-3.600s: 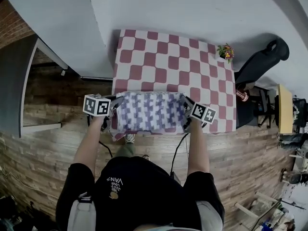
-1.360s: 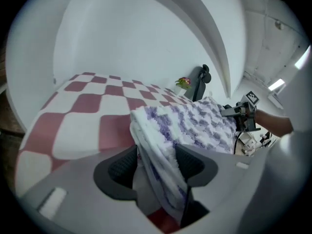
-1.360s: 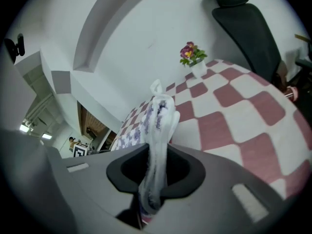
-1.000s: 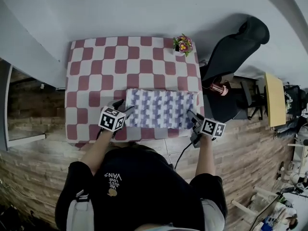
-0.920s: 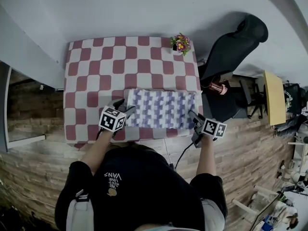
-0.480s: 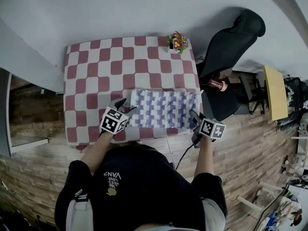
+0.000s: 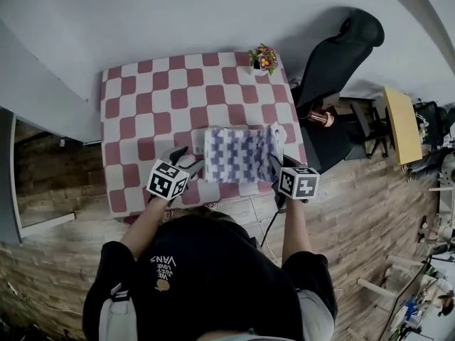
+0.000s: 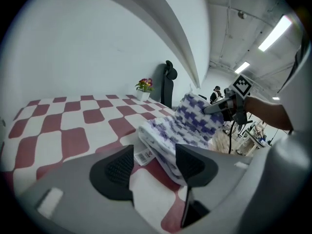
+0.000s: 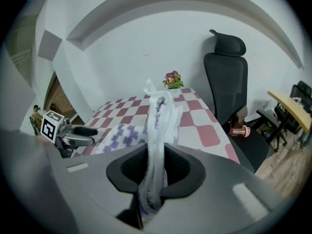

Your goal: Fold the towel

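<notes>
Left gripper [image 8: 154, 157]: jaws released, empty, just left of towel [image 7: 238, 155].
Tag [image 8: 145, 155]: on towel corner, looks like a barcode; unreadable.
Towel: purple-white, near half of counter [image 7: 142, 105].
Right gripper [image 9: 155, 172]: jaws clenched on towel's raised right end.
Change: end lay flat a second ago; towel now narrower.

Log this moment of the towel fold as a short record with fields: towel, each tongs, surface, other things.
Towel: purple-and-white towel, lying on the table, right end lifted off the surface
Right tongs: shut on the towel's raised edge
Left tongs: open, gripping nothing, at the towel's left end
Surface: red-and-white checked tablecloth
Other things: flower pot at the far right corner; black chair beside the table
</notes>
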A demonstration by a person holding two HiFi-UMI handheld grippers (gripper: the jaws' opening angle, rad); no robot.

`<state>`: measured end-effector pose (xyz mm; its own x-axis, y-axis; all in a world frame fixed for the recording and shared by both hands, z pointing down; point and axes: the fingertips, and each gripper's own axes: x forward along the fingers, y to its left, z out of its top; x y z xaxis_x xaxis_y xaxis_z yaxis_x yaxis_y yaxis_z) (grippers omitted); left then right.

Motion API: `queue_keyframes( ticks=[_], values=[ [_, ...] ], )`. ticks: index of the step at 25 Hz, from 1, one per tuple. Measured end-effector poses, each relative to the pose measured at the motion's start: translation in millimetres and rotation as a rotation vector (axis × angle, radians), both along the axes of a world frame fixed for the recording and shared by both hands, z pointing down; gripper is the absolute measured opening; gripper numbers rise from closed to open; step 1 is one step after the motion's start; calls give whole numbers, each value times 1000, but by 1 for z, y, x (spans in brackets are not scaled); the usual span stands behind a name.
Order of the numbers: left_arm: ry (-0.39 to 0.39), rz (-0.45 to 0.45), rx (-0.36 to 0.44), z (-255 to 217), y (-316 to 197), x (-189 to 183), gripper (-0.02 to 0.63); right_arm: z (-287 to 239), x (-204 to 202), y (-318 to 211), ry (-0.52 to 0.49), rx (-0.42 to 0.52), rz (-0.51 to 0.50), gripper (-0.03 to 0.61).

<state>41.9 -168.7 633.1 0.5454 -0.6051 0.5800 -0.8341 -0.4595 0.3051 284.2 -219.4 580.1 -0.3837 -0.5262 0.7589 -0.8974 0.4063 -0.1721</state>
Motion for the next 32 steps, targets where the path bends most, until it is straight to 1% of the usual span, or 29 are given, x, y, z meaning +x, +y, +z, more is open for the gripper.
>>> queue_keyframes(
  ticks=[4, 8, 12, 16, 18, 20, 22, 25, 28, 30, 32],
  values=[
    [15, 12, 24, -10, 12, -18, 245, 8, -30, 7, 116, 7, -18, 74],
    [29, 25, 25, -14, 26, -35, 245, 14, -74, 11, 212, 10, -50, 77],
    [33, 41, 27, -17, 39, -50, 245, 29, -108, 13, 318, 12, -38, 83],
    [38, 49, 23, -15, 50, -65, 245, 38, -143, 24, 376, 24, -57, 87],
    [40, 50, 19, -14, 53, -73, 245, 42, -156, 29, 388, 31, -66, 96],
    [44, 51, 14, -12, 57, -78, 245, 47, -168, 33, 362, 34, -67, 118],
    [50, 52, 9, -10, 59, -82, 245, 49, -181, 37, 294, 33, -63, 140],
    [53, 53, 5, -9, 61, -85, 245, 47, -202, 44, 187, 38, -64, 153],
    [55, 54, 5, -9, 61, -86, 245, 39, -216, 51, 119, 60, -86, 160],
    [54, 53, 6, -9, 59, -86, 245, 30, -222, 54, 65, 86, -94, 158],
    [55, 54, 6, -9, 56, -83, 245, 10, -224, 54, -10, 145, -97, 155]
  ],
)
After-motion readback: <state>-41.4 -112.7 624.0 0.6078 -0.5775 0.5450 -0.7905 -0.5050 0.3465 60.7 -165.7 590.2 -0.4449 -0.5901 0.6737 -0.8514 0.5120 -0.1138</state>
